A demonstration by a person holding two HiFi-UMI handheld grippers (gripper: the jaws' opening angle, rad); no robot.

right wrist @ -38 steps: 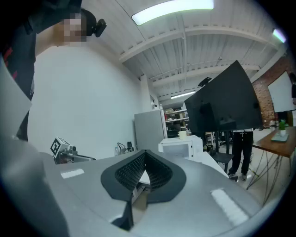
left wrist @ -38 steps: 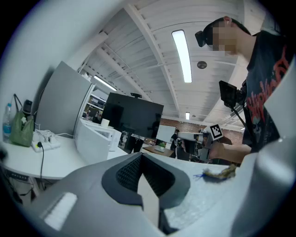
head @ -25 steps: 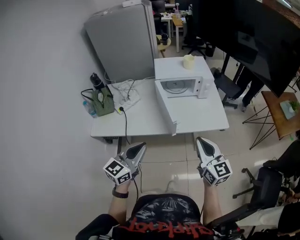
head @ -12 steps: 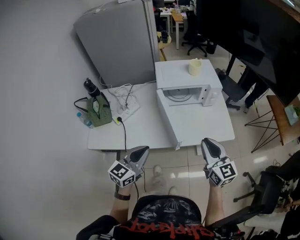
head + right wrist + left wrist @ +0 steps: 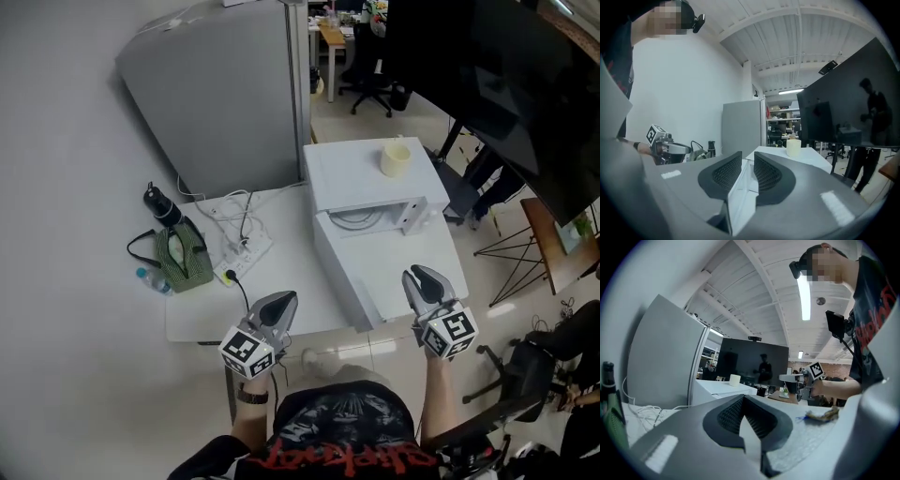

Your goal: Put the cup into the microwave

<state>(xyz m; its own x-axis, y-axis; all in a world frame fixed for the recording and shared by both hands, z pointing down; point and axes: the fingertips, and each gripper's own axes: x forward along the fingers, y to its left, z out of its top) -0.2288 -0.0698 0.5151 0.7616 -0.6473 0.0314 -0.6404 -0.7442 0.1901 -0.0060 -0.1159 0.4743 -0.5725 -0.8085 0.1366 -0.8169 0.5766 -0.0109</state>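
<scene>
Only my head view shows the microwave (image 5: 361, 173) with its door (image 5: 349, 277) swung open. It also shows the table (image 5: 202, 314), with a bag (image 5: 180, 260) and a bottle (image 5: 160, 205) out at 10 o'clock. The cup (image 5: 396, 158) stands upright on top of the microwave, at 1 o'clock from my hands and well apart from both tongs. Each gripper view catches what the head view cannot: the other tong side-on, with the cup small in the distance beyond the jaws in front of the dark screen (image 5: 853, 98). The left gripper (image 5: 281, 302) has its tips together, with nothing between them. The right gripper (image 5: 419, 277) is a narrow slit apart and opening, and it is also empty. Both hang at the table's 6 o'clock edge.
</scene>
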